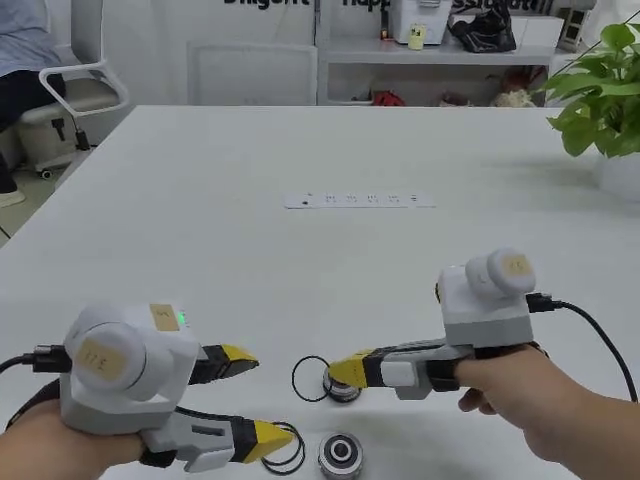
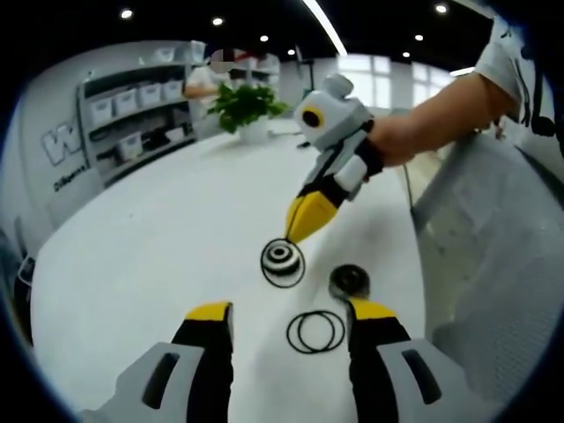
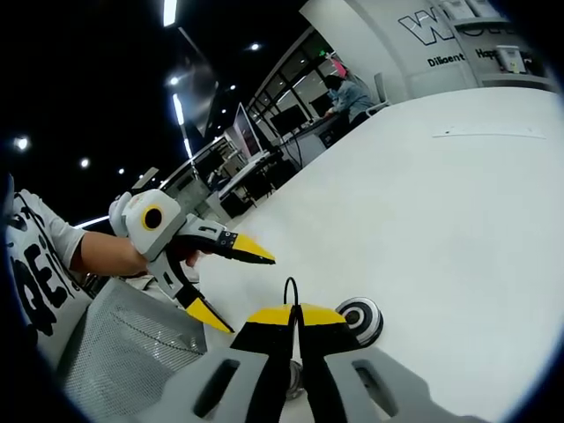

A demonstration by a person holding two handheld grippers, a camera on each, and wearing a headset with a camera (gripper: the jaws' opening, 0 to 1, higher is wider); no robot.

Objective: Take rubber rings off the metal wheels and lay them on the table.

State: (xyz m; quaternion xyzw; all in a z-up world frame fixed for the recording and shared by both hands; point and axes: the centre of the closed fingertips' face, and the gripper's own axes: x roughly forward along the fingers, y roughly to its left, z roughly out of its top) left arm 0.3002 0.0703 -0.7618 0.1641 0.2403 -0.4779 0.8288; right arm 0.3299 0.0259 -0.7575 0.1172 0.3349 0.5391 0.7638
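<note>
Our right tool (image 1: 335, 372) is clenched on a thin black rubber ring (image 1: 309, 378) above the white surface (image 1: 300, 260). In the head view the ring loops out toward 9 o'clock from the closed yellow tips. In the right gripper view it stands up past them toward 12 o'clock. A metal wheel (image 1: 345, 390) sits just under those tips, and we cannot tell whether the ring is wholly free of it.

Our left tool (image 1: 252, 398) is released, jaws spread wide, at about 8 o'clock from the right one. Two loose rings (image 1: 284, 447) lie flat and overlapping on the surface, just beside the near jaw's tip. In the left gripper view they lie just ahead of the gap between the two jaws. A second wheel (image 1: 341, 453) rests just beside them at 3 o'clock, and at 6 o'clock from the first wheel.

Well apart, toward 12 o'clock, a white power strip (image 1: 360, 200) lies on the surface. A potted plant (image 1: 600, 90) stands at 2 o'clock.
</note>
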